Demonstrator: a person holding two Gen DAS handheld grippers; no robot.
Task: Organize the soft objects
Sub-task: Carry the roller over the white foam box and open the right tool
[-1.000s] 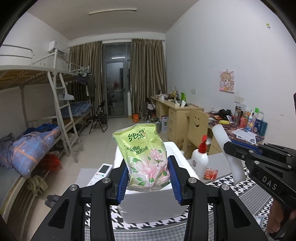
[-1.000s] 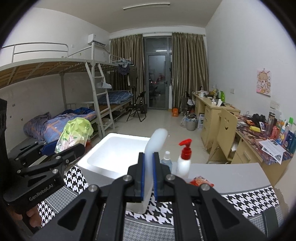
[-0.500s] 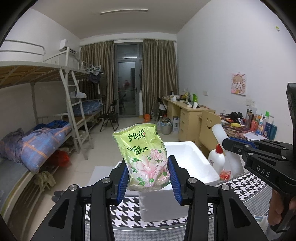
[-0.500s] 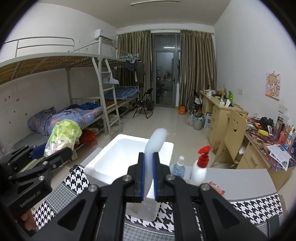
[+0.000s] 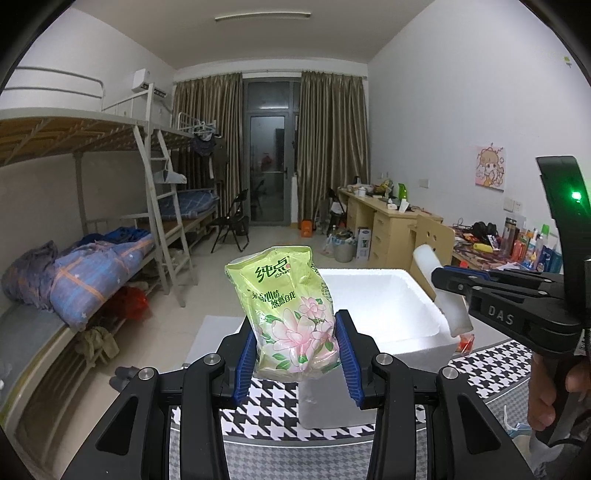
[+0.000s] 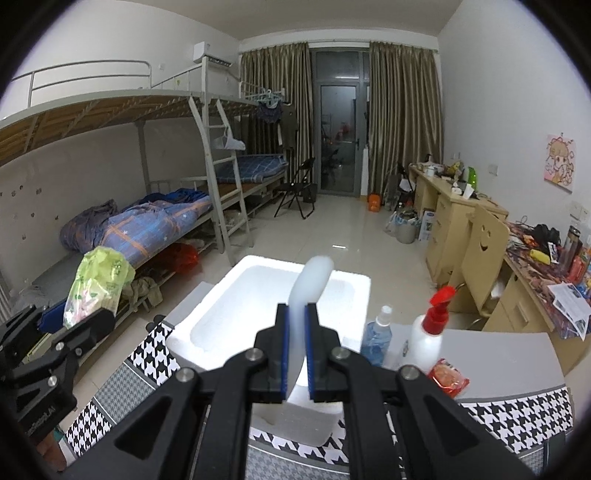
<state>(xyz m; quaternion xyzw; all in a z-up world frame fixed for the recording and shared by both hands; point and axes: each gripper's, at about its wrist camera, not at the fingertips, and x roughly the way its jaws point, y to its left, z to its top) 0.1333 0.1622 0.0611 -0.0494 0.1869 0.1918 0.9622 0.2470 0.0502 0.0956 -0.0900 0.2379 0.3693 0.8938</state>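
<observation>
Ceiling tube light (image 5: 263, 17) is lighting my room evenly but dimly, colours running cool. Foam box (image 6: 271, 295) is blowing out white. Fisheye is bending walls and vignetting corners black. My right claw's white piece (image 6: 312, 280) is blurring at the tip.

Upright green floral pouch (image 5: 291, 314), white tube (image 6: 308, 295)

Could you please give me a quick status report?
Left tool shut on green floral pouch. Right tool shut on white foam piece. White foam box open ahead, nothing blocking.
</observation>
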